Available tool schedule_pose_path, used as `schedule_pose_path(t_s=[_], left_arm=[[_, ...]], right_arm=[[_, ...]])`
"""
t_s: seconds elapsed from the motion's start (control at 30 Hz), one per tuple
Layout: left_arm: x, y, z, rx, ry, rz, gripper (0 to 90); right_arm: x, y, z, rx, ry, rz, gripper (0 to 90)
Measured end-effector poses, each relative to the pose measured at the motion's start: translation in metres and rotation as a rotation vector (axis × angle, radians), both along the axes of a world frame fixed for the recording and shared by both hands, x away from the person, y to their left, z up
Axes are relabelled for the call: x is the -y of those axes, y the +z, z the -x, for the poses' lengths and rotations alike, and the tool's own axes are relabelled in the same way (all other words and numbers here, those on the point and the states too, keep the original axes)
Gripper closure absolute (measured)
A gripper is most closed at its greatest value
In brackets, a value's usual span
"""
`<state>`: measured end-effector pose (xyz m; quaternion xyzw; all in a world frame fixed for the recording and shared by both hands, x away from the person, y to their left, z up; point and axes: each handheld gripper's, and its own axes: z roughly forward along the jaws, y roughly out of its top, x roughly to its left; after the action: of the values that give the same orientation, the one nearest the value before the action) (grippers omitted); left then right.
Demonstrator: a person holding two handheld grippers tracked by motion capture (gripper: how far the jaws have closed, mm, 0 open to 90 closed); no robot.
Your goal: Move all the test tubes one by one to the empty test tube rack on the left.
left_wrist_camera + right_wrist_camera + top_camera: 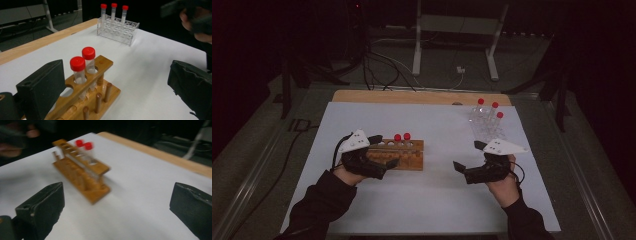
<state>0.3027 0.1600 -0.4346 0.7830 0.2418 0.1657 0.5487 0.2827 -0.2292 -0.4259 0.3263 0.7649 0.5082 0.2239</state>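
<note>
Two clear plastic tubes with red screw caps (84, 65) are seen standing upright side by side in the wooden rack with pegs (401, 156) on the white table sheet (432, 200). The left gripper (384, 150) is held at that rack's left end with jaws spread wide and nothing between them. The right gripper (468, 159) is held well apart from it, jaws likewise wide and empty, near a clear plastic rack (486, 127) bearing three more red-capped tubes.

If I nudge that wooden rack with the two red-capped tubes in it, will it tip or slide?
The wooden rack probably slides rather than tips: its base is broad and lies flat on the white table cover. The two red-capped tubes stand tall and seem loose in their holes, so they may rattle or lean.
</note>
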Motion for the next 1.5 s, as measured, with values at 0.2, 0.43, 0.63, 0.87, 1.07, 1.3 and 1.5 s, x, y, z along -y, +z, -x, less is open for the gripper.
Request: schedule_pose_path(t_s=[0.2, 0.43, 0.63, 0.87, 1.07, 1.3, 1.5], left_arm=[[-0.006, -0.008, 0.011, -0.022, -0.009, -0.012, 2.1], [-0.005, -0.018, 0.019, -0.022, -0.033, -0.028, 2.1], [-0.005, -0.021, 0.021, -0.014, -0.045, -0.033, 2.1], [-0.005, -0.021, 0.020, -0.016, -0.053, -0.033, 2.1], [-0.003, -0.022, 0.022, -0.021, -0.075, -0.039, 2.1], [-0.003, -0.023, 0.021, -0.018, -0.073, -0.043, 2.1], [-0.003, -0.023, 0.021, -0.023, -0.073, -0.038, 2.1]], right_arm=[[0.026, 0.007, -0.014, 0.002, -0.087, 0.008, 0.0], [0.058, 0.004, -0.037, 0.002, -0.233, 0.002, 0.6], [0.081, -0.005, -0.062, -0.020, -0.343, -0.010, 2.1], [0.094, -0.016, -0.093, -0.078, -0.425, 0.019, 6.4], [0.099, -0.027, -0.117, -0.119, -0.474, 0.038, 8.9], [0.101, -0.035, -0.135, -0.147, -0.491, 0.033, 31.3], [0.101, -0.040, -0.147, -0.157, -0.498, 0.050, 51.4]])
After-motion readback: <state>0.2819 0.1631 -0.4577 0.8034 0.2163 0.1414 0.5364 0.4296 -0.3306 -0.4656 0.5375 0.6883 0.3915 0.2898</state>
